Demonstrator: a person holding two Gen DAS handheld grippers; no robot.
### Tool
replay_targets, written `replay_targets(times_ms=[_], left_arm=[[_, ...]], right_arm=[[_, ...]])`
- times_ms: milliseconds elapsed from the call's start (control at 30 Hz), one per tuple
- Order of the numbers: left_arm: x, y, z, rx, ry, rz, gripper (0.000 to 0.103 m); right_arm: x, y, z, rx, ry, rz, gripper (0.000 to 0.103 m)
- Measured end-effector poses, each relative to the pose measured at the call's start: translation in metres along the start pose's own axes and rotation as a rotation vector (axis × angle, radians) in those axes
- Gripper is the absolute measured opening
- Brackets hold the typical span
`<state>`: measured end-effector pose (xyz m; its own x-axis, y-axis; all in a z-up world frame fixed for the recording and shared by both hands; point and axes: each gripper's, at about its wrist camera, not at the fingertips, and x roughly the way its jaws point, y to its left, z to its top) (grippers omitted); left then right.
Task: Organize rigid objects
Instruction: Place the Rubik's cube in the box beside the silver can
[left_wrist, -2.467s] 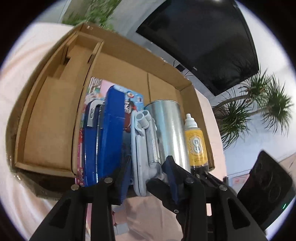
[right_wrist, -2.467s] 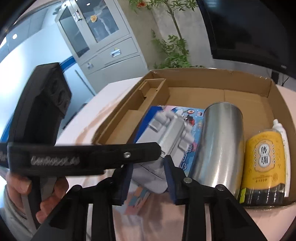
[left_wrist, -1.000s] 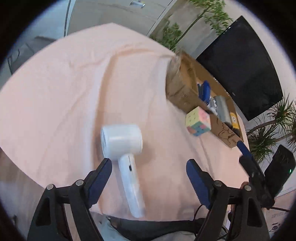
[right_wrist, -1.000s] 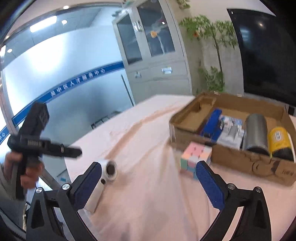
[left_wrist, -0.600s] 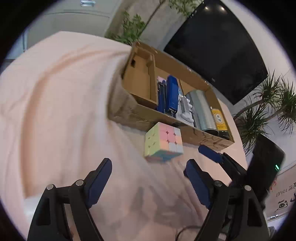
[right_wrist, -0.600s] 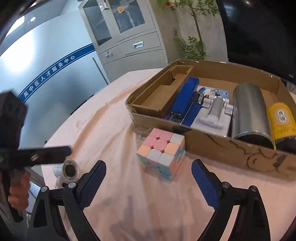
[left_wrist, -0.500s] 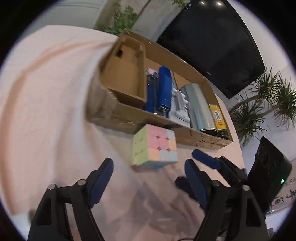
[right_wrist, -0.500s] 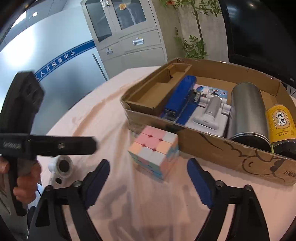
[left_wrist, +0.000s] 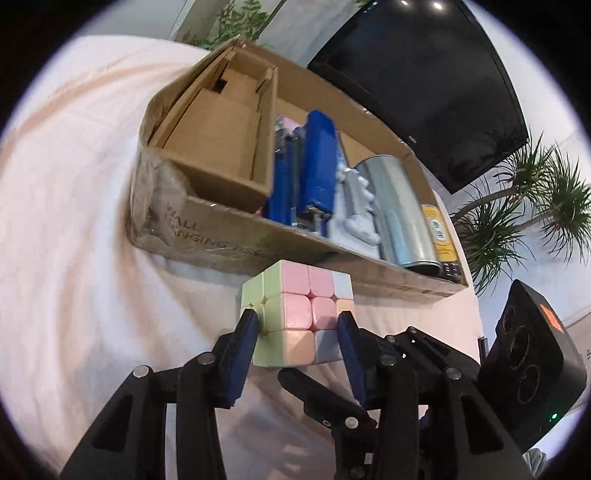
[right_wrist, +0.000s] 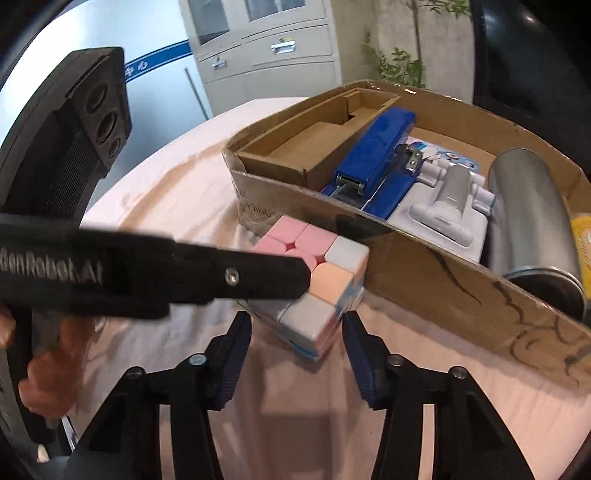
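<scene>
A pastel puzzle cube (left_wrist: 297, 314) sits on the pink tablecloth against the front wall of a cardboard box (left_wrist: 207, 236). My left gripper (left_wrist: 297, 334) has its blue pads on both sides of the cube, touching or nearly touching it. In the right wrist view the cube (right_wrist: 314, 280) lies just ahead of my right gripper (right_wrist: 297, 332), which is open and empty, with the left gripper's arm crossing in front of it. The box (right_wrist: 436, 273) holds a blue stapler (right_wrist: 376, 162), a white holder (right_wrist: 450, 199), a steel tumbler (right_wrist: 532, 214) and a yellow bottle (left_wrist: 439, 230).
The box's left compartment (left_wrist: 221, 147) is an empty cardboard insert. A black screen (left_wrist: 424, 74) and plants (left_wrist: 517, 221) stand behind the table. The pink cloth (left_wrist: 74, 240) stretches to the left. Grey cabinets (right_wrist: 266, 55) stand behind the table in the right wrist view.
Both grippers have moved in to the cube from farther back. The left gripper's jaws have narrowed from wide open to the cube's sides. The right gripper's jaws have narrowed too but stand clear of it.
</scene>
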<state>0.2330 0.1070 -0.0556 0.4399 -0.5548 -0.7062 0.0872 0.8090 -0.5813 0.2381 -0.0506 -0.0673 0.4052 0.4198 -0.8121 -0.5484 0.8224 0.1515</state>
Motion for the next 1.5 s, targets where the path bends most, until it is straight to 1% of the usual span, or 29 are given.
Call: replay_targets(times_ms=[33, 100, 200, 267, 333, 433, 467, 500, 567, 600, 700, 800, 900, 933, 967, 1000, 1067, 1200, 1233, 1300, 1367, 1467, 1500], left_arm=[[-0.005, -0.005, 0.000, 0.007, -0.016, 0.002, 0.043], [-0.020, -0.017, 0.001, 0.017, -0.060, 0.018, 0.043], [-0.043, -0.045, 0.008, 0.092, -0.123, 0.045, 0.043], [-0.053, -0.062, 0.021, 0.130, -0.145, 0.065, 0.043], [-0.056, -0.077, 0.045, 0.178, -0.174, 0.069, 0.043], [-0.046, -0.091, 0.090, 0.215, -0.198, 0.034, 0.043], [-0.035, -0.094, 0.111, 0.224, -0.188, 0.027, 0.043], [-0.026, -0.095, 0.124, 0.215, -0.171, 0.027, 0.043], [-0.005, -0.095, 0.150, 0.205, -0.142, 0.022, 0.043], [0.008, -0.093, 0.163, 0.188, -0.113, 0.018, 0.043], [0.041, -0.086, 0.182, 0.158, -0.060, 0.035, 0.043], [0.077, -0.072, 0.190, 0.117, 0.014, 0.048, 0.043], [0.102, -0.066, 0.186, 0.114, 0.077, 0.078, 0.041], [0.103, -0.067, 0.183, 0.123, 0.071, 0.080, 0.041], [0.102, -0.070, 0.181, 0.139, 0.066, 0.088, 0.041], [0.102, -0.072, 0.181, 0.142, 0.072, 0.095, 0.041], [0.099, -0.074, 0.178, 0.145, 0.079, 0.101, 0.040], [0.084, -0.078, 0.171, 0.185, 0.059, 0.101, 0.040], [0.080, -0.078, 0.168, 0.184, 0.068, 0.097, 0.040], [0.077, -0.076, 0.164, 0.176, 0.081, 0.085, 0.040], [0.077, -0.076, 0.160, 0.173, 0.107, 0.054, 0.040], [0.074, -0.081, 0.156, 0.192, 0.114, 0.004, 0.040], [0.072, -0.084, 0.154, 0.202, 0.111, -0.017, 0.040]], right_arm=[[-0.005, 0.002, 0.000, -0.001, -0.010, -0.006, 0.048], [-0.022, 0.005, 0.004, 0.013, -0.030, 0.001, 0.043], [-0.052, 0.010, 0.015, 0.011, -0.099, -0.017, 0.043], [-0.067, 0.008, 0.026, 0.011, -0.137, -0.019, 0.043], [-0.075, 0.000, 0.044, -0.004, -0.165, -0.024, 0.043], [-0.082, -0.023, 0.078, -0.024, -0.213, -0.043, 0.043], [-0.084, -0.034, 0.093, -0.034, -0.227, -0.059, 0.043], [-0.084, -0.044, 0.107, -0.044, -0.235, -0.074, 0.043], [-0.080, -0.063, 0.131, -0.048, -0.222, -0.073, 0.044], [-0.076, -0.075, 0.143, -0.043, -0.216, -0.073, 0.045], [-0.048, -0.112, 0.172, -0.045, -0.149, -0.046, 0.045], [-0.019, -0.135, 0.179, -0.053, -0.083, -0.035, 0.045], [0.008, -0.155, 0.174, -0.002, -0.015, -0.008, 0.045], [0.015, -0.160, 0.171, 0.004, 0.009, -0.016, 0.045], [0.017, -0.161, 0.168, -0.001, 0.006, -0.024, 0.045], [0.015, -0.157, 0.156, -0.004, 0.002, -0.028, 0.045], [0.016, -0.158, 0.155, -0.002, 0.015, -0.028, 0.045], [0.009, -0.147, 0.147, 0.032, 0.028, -0.007, 0.047], [0.007, -0.142, 0.144, 0.029, 0.036, -0.007, 0.047], [0.010, -0.135, 0.140, 0.020, 0.039, -0.013, 0.049], [0.008, -0.133, 0.136, 0.040, 0.037, -0.020, 0.050], [-0.006, -0.132, 0.133, 0.067, 0.021, -0.047, 0.054], [-0.016, -0.131, 0.130, 0.073, 0.003, -0.060, 0.058]])
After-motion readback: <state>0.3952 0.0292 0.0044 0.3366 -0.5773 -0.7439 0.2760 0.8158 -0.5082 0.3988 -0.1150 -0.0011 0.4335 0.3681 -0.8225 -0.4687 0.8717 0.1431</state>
